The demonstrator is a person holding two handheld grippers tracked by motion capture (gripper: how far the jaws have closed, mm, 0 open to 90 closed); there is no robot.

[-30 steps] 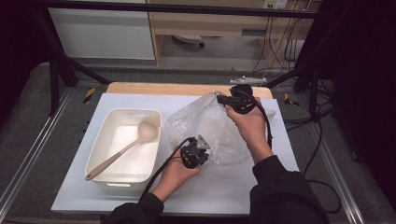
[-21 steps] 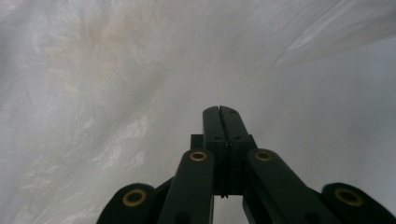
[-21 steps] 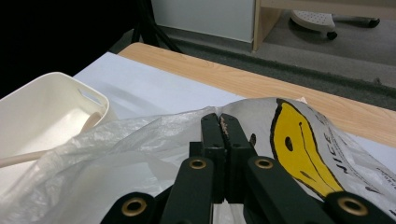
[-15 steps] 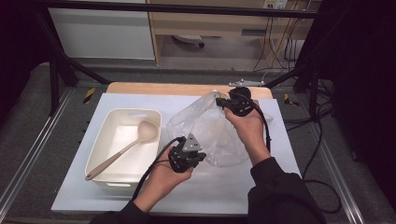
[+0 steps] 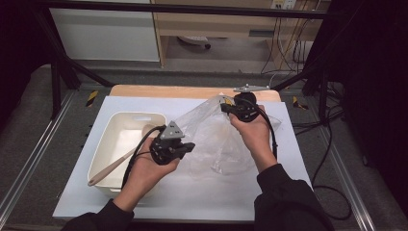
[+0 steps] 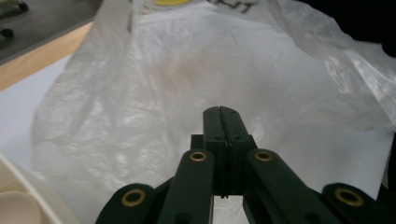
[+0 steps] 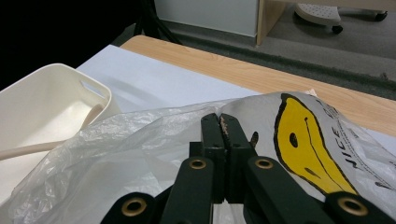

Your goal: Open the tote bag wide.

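Gripping the clear plastic bag (image 5: 216, 139) at two edges, both tongs were clamped shut on its film. Left tongs (image 5: 188, 146) pinched the near-left edge beside the white tub (image 5: 126, 120); right tongs (image 5: 226, 107) pinched the far edge. Bag hung stretched between them over the desk (image 5: 288, 144), middle-right. Wooden spoon (image 5: 113, 166) lay in the tub.

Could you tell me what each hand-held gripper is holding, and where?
Both pinch the clear plastic bag: left hand-held gripper its near edge, right hand-held gripper its far, printed edge.
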